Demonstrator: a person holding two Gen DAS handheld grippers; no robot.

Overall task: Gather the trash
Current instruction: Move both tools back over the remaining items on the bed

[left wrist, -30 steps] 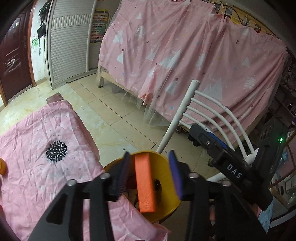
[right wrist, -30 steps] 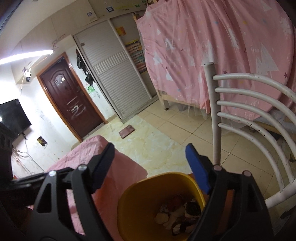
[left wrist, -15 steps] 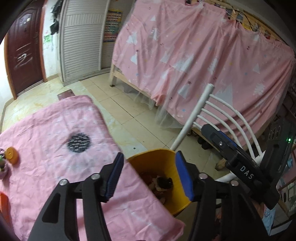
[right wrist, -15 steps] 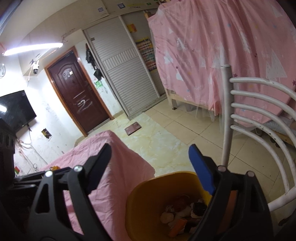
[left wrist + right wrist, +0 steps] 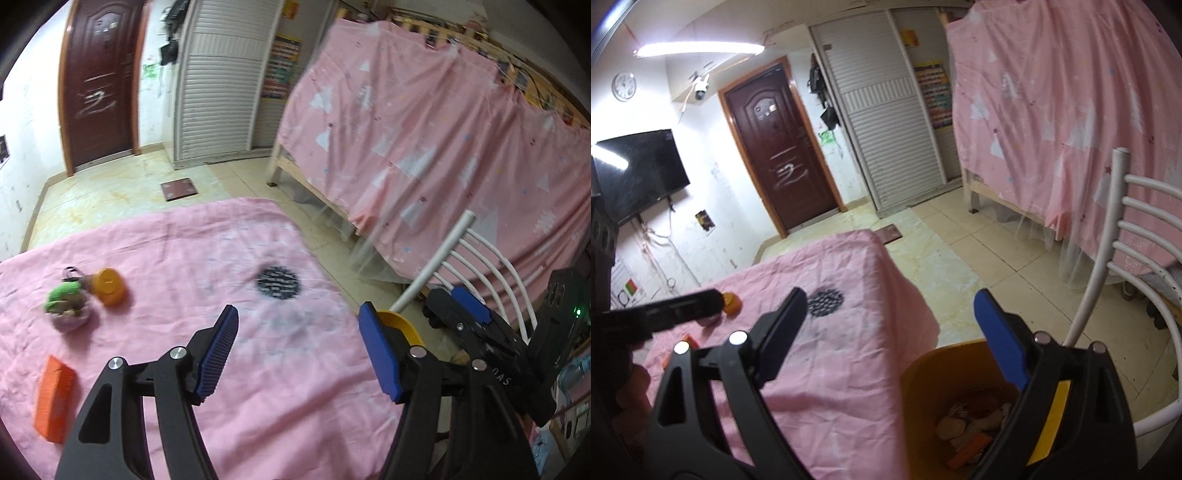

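Blue-padded left tongs (image 5: 297,354) spread wide, empty, over pink-clothed bench (image 5: 258,387). Right tongs (image 5: 890,332) also spread, empty, above yellow bin (image 5: 923,376) at lower right. Orange block (image 5: 54,398) lies lower left of left tongs, long axis running near-to-far; orange cap (image 5: 108,286) and green toy (image 5: 66,299) further, upper left. Left tongs nearer.

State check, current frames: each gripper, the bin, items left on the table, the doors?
left gripper: open, empty
right gripper: open, empty
yellow bin: upright beside the table, trash inside
orange block: lying flat on the cloth
orange cap: on the cloth
green toy: on the cloth, against the cap
brown door: shut
shutter door: shut
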